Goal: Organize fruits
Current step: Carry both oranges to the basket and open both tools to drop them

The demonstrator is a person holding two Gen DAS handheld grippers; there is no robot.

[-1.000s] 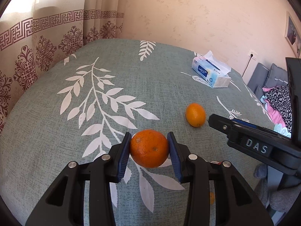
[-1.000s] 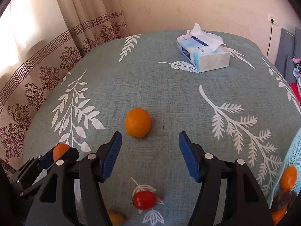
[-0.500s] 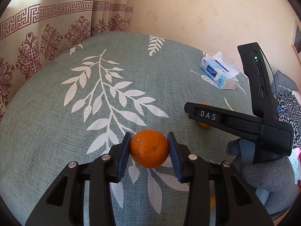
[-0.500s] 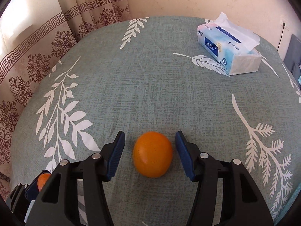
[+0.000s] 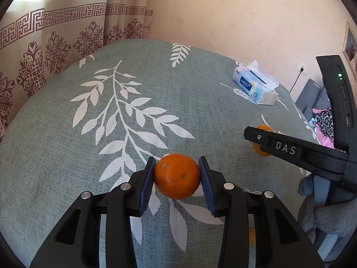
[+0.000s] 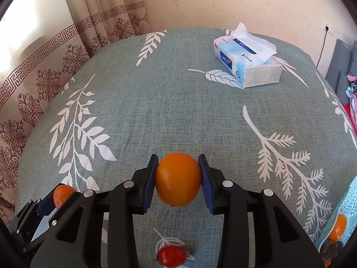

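Forward went the right gripper (image 6: 177, 179) since a second ago, and its jaws were closing, pads touching a smooth orange (image 6: 177, 182) on the table (image 6: 156, 111). Left gripper (image 5: 177, 178) pinched a mottled orange (image 5: 177, 176) above the cloth. Nearer the camera lay a tomato (image 6: 171, 255); far off, the tissue box (image 6: 247, 63).

A home: patterned curtains (image 5: 55, 44), tablecloth (image 6: 156, 102), tissue pack (image 6: 245, 64).

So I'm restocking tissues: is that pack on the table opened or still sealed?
Opened. The tissue pack lies flat on the tablecloth, and a white tissue sticks up out of its top slit.
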